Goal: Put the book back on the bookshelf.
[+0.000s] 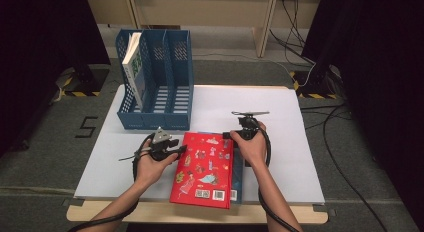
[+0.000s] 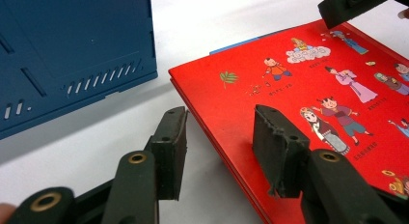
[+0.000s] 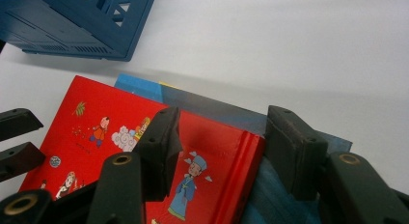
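The table (image 1: 280, 107) carries a white top. At its far left stands a blue rack (image 1: 167, 99), one book (image 1: 134, 67) leaning in its left compartment. Near the front edge lies the red book (image 1: 205, 169), flat, on top of a blue book (image 3: 212, 105) that shows along its right and far edges. The left gripper (image 2: 219, 137) straddles the red book's left edge: one jaw over the cover, one over the table, pads not pressing, so released. The right gripper (image 3: 222, 137) straddles the red book's right edge, jaws apart and not clamping, likewise released.
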Demonstrator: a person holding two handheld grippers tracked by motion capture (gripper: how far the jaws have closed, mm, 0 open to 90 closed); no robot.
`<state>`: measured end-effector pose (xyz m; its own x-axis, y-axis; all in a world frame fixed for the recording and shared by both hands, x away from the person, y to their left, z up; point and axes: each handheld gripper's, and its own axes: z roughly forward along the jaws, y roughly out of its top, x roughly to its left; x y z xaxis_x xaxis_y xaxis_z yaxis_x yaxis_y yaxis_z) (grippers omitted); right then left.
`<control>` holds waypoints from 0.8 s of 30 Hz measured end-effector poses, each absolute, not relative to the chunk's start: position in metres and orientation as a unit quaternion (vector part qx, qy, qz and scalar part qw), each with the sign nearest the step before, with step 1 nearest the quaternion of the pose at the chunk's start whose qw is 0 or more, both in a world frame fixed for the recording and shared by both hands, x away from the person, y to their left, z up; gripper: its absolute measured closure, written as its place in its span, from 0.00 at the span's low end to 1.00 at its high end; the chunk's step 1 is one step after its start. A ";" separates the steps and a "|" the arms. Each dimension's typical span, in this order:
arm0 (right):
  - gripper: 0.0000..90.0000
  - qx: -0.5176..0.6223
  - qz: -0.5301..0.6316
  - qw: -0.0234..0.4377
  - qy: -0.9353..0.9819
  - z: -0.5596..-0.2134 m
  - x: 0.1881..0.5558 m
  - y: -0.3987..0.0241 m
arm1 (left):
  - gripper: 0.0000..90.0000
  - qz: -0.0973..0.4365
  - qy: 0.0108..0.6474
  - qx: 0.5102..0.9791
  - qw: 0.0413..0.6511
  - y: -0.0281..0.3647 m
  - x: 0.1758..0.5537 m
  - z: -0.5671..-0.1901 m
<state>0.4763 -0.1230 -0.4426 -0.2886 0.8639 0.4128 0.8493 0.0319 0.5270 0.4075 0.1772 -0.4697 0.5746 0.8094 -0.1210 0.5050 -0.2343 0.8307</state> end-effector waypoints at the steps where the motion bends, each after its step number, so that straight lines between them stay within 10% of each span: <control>1: 0.53 0.597 0.359 0.009 0.717 -0.443 0.476 -0.123 | 0.62 0.171 0.429 0.766 0.447 0.177 0.407 -0.470; 24: 0.57 0.612 0.358 -0.019 0.705 -0.436 0.475 -0.125 | 0.69 0.205 0.413 0.773 0.436 0.172 0.399 -0.474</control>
